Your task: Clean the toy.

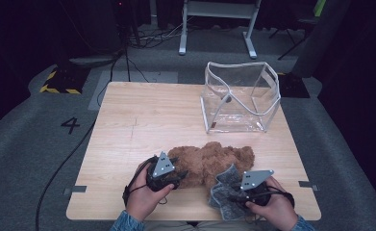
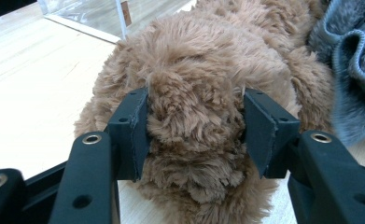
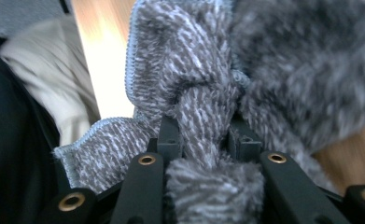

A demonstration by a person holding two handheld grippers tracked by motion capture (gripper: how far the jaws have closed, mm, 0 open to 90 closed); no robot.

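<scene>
– How are the hands set?

– Both come in from the near edge of the wooden table (image 1: 142, 120), low and close together. The left gripper (image 1: 176, 175) points right; the right gripper (image 1: 231, 192) points left.

– And the things?

– A shaggy brown plush toy (image 1: 212, 161) lies near the front, a grey knitted cloth (image 1: 224, 185) crumpled against it. A clear plastic bag (image 1: 238, 96) stands open farther back.

– The fingers?

– Left fingers (image 2: 133, 130) clamped on a tuft of the toy; right fingers (image 3: 168, 135) pinched on a fold of cloth.
</scene>
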